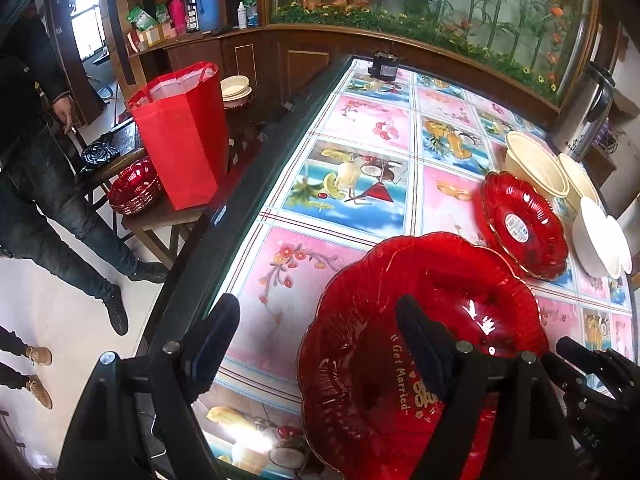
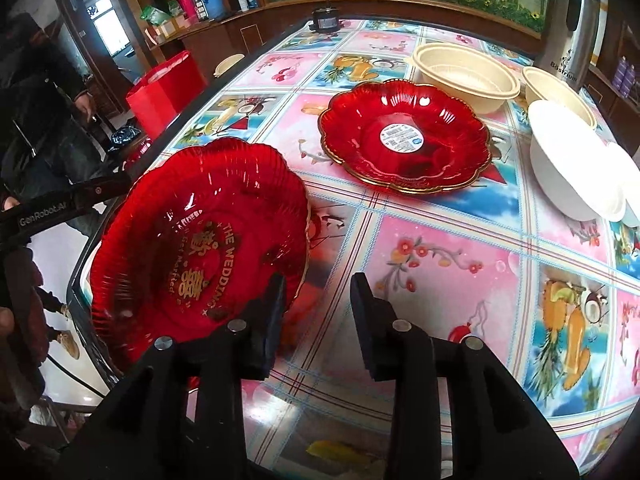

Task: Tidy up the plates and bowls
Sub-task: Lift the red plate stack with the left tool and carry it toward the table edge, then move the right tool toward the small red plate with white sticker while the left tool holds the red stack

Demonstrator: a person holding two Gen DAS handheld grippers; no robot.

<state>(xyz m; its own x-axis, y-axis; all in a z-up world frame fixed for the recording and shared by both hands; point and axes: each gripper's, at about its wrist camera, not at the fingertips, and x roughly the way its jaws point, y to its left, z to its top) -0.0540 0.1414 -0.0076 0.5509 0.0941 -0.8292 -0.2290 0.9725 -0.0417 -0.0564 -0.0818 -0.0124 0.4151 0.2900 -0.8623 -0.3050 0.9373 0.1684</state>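
A red glass plate (image 1: 372, 360) (image 2: 192, 240) with gold "Get Married" lettering sits at the near left corner of the table, its left side reaching over the table's edge. My left gripper (image 1: 318, 334) is open wide over the plate's left rim: one finger stands above the plate, the other off it. My right gripper (image 2: 316, 312) is open at the plate's right rim, its left finger (image 2: 272, 320) overlapping the rim, and nothing is pinched. Farther back lie red plates with a sticker (image 1: 524, 228) (image 2: 404, 136), cream bowls (image 1: 536, 168) (image 2: 464, 76) and white bowls (image 1: 596, 240) (image 2: 572, 160).
The table (image 1: 360, 128) (image 2: 460, 264) has a glossy fruit-print cloth. A steel thermos (image 1: 588, 116) (image 2: 572, 20) stands at the far right and a small black device (image 1: 384, 66) at the far end. Left of the table are a red bag (image 1: 180, 132), more red plates (image 1: 134, 188) and standing people (image 1: 36, 140).
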